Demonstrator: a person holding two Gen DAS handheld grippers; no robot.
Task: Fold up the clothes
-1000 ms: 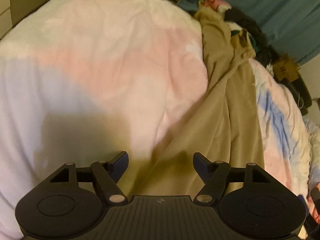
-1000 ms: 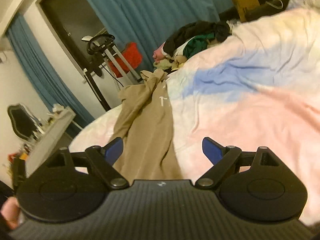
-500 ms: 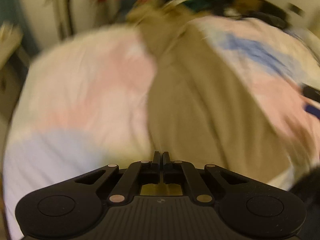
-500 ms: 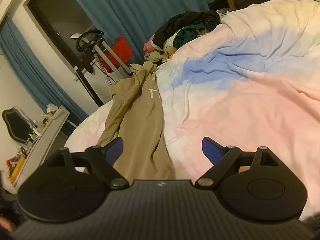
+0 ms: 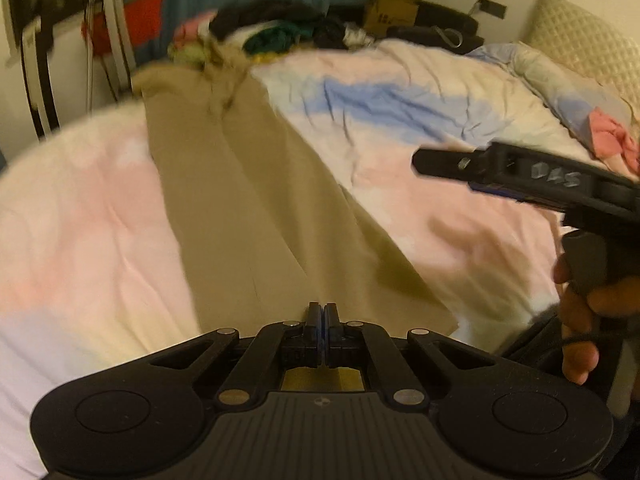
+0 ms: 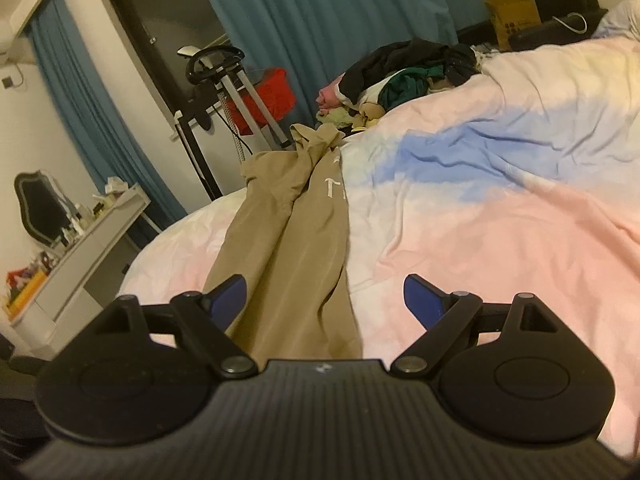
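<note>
A tan garment (image 5: 248, 208) lies stretched along the pastel duvet (image 5: 420, 120), its far end bunched near the clothes pile. My left gripper (image 5: 323, 312) is shut on the garment's near hem, and tan cloth shows behind the closed fingers. In the right wrist view the same tan garment (image 6: 292, 240) runs away from me, white lettering near its far end. My right gripper (image 6: 325, 294) stands open above the garment's near end, with nothing between its blue pads (image 6: 420, 296). The left wrist view shows the right gripper (image 5: 500, 168) from the side, held by a hand (image 5: 580, 308).
A pile of dark, green and pink clothes (image 6: 400, 76) sits at the bed's far edge. Blue curtains (image 6: 340, 12), an exercise machine (image 6: 224, 80) and a white dresser (image 6: 84, 248) stand beyond the bed. A quilted pillow (image 5: 588, 48) lies at the head.
The left gripper went from open to shut on the tan garment's hem and swung round to face along it. The right gripper stayed open and shifted a little over the garment.
</note>
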